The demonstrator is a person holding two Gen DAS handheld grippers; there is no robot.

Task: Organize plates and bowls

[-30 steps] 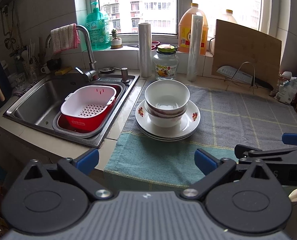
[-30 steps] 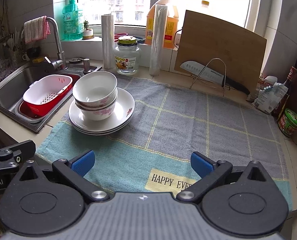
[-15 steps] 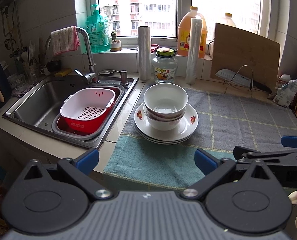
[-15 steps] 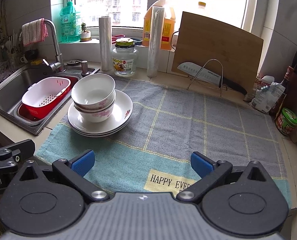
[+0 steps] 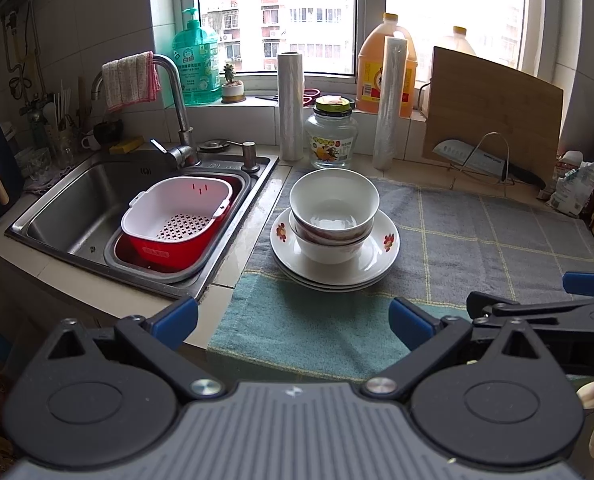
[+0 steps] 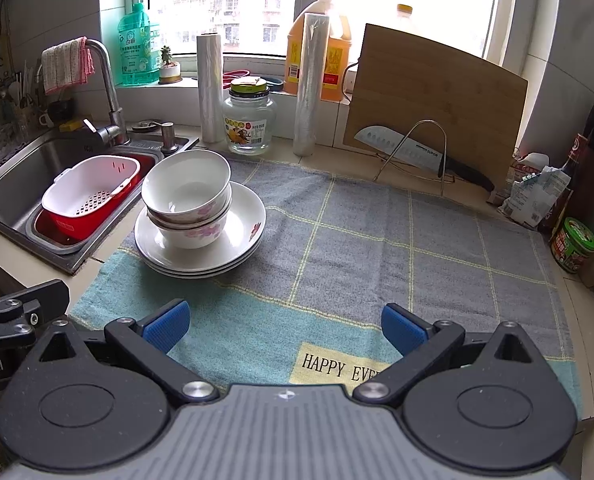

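While both tools hang low at the near edge, the surface [image 6: 573, 304] stretches out ahead under a big checked cloth [image 6: 377, 248], grey at the back, teal in front. To the left sits the steel sink [image 5: 77, 204], and in it a white strainer basket [image 5: 177, 210] nested in a red tub. A wooden cutting board [image 6: 437, 100] leans against the window wall, a knife [image 6: 413, 152] propped on a wire rack in front of it. On the cloth's left part, just beside the sink, there's the stack of plates [image 6: 241, 240], flower prints on the rim, and on top of it two bowls [image 6: 187, 188] nested one inside the other, upright. Behind them a glass jar [image 5: 331, 136] stands between two rolls of plastic film. Left tongs [image 5: 293, 316]: blue tips spread wide, nothing between them, short of the plates. Right tongs [image 6: 285, 322]: also spread wide and empty, over the cloth's front edge, well apart from the stack.
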